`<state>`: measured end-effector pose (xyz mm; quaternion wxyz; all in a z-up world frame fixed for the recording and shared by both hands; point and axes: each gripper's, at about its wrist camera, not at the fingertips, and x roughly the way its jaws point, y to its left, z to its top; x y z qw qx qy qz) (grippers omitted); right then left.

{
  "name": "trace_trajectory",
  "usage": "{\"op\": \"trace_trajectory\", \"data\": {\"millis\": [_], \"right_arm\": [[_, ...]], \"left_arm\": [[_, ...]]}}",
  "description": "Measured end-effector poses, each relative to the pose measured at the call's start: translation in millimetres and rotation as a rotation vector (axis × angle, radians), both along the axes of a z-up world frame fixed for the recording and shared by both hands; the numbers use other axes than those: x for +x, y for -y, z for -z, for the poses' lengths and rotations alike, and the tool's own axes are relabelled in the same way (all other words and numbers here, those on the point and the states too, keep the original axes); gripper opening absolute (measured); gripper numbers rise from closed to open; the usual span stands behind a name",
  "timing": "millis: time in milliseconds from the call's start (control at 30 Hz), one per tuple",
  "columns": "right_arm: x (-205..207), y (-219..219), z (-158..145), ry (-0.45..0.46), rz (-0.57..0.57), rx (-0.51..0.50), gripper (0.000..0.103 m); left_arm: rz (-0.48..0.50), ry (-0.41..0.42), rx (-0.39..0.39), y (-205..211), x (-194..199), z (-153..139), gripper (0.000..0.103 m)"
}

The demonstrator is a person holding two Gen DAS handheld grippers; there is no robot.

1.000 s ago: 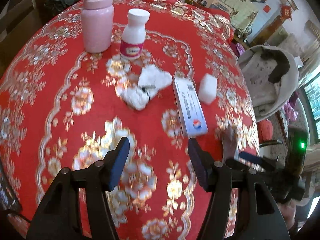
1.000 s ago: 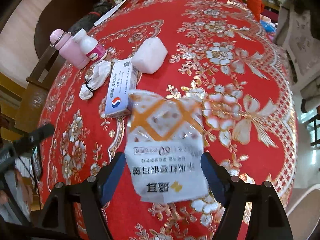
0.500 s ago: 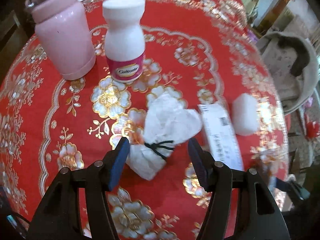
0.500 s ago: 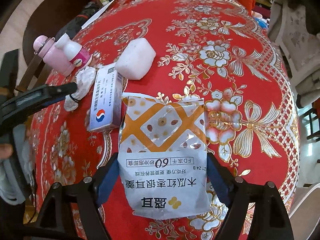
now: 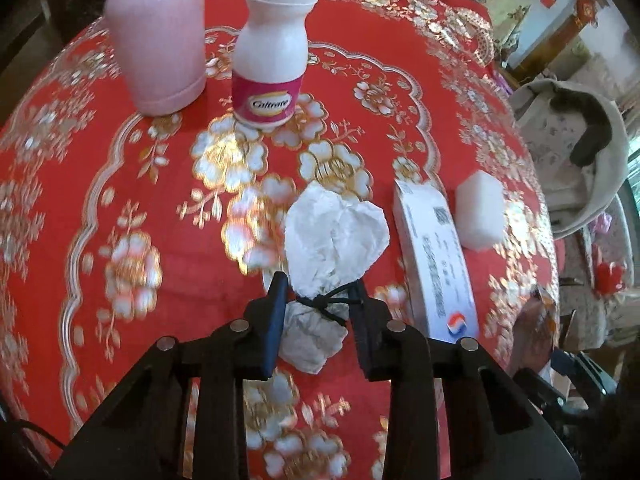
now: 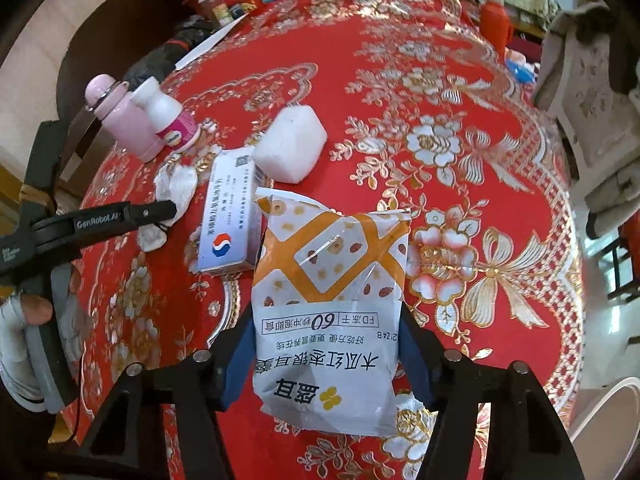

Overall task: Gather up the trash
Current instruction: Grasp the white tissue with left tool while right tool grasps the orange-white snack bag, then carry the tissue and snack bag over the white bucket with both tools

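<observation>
Left gripper [image 5: 318, 296] sat nearest in its own view, jaws just closed in to a narrow gap, pads pinching the crumpled tissue wad [image 5: 334, 240] at its waist where a black hair tie [image 5: 326, 303] wrapped it; wad still lay on the red floral tablecloth [image 5: 120, 200]; at 2 o'clock from the wad a white medicine box [image 5: 434, 256] lay just beside it, then a white foam block [image 5: 480, 214] farther at 2; at 11 o'clock, well apart, a white Caltrate bottle [image 5: 272, 52] stood upright with a pink flask [image 5: 160, 36] beside it at 10.

Right gripper [image 6: 326, 354] had jaws just narrowing to mid width, pads against both sides of the snack pouch [image 6: 332, 292]; the pouch looked empty and open at its far end, apparently serving as the trash bag; whether it was lifted off the cloth could not be told; the gloved hand [image 6: 24, 344] holding the left gripper showed at 9 o'clock.

Risks, judged: grip sat on the thin waist, so the soft tissue could tear or slip out on lift; hair tie could snag a pad; swinging the wad toward the pouch could clip the medicine box; pouch mouth looked flat, so the wad might miss or crush it shut.
</observation>
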<state>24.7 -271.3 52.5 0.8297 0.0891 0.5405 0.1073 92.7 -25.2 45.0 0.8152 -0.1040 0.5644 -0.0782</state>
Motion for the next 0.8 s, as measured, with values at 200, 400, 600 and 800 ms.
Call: {"op": "trace_trajectory", "data": {"millis": [200, 400, 600, 800], "right_arm": [[-15.6, -3.1, -9.8, 0.006, -0.021, -0.006, 0.063], [-42.5, -1.4, -16.0, 0.008, -0.027, -0.027, 0.063], [-70.8, 8.6, -13.8, -0.007, -0.008, -0.033, 0.063], [-93.8, 18.7, -12.5, -0.013, 0.005, -0.040, 0.063]], "left_arm": [[0.010, 0.022, -0.011, 12.6, -38.0, -17.2, 0.027], [0.063, 0.061, 0.018, 39.3, -71.3, -32.2, 0.027], [0.112, 0.084, 0.028, 63.1, -100.4, -41.4, 0.027], [0.145, 0.099, 0.022, 85.0, -124.5, -48.3, 0.027]]}}
